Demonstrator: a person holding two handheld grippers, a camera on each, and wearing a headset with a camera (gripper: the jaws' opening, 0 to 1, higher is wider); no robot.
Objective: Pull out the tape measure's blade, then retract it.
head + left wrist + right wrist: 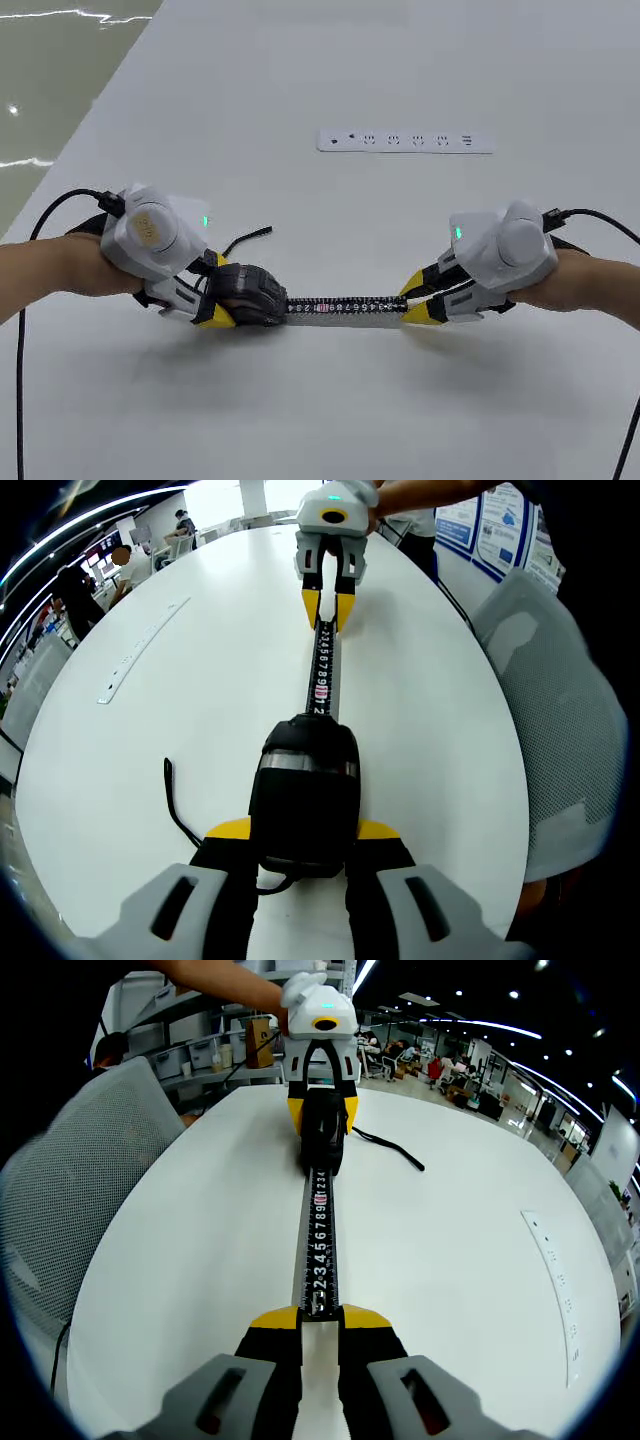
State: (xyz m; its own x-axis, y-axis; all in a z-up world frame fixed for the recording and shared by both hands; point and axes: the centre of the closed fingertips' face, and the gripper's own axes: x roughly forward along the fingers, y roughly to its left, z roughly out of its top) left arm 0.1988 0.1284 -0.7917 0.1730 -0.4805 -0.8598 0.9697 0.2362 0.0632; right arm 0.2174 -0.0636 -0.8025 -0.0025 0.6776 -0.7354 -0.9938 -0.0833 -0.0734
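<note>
We hold the tape measure (248, 295) low at the white counter (330, 60), touching or just above, we cannot tell; our left gripper (220, 290) has its jaws pinching the black case; our right gripper (415, 298) has its jaws pinching the end of the blade (345, 303); the blade spans the gap between them, so we judge the pull partly done and the retraction left; a power strip (405, 141) lies well behind; around us is an open office with a mesh chair (70, 1180).

The left tongs (218, 296) and right tongs (418, 298) share pale grey rounded housings, yellow-tipped black jaws and a green light. A black cable (21, 340) trails from each. The left housing bears a round tan disc (150, 228).
</note>
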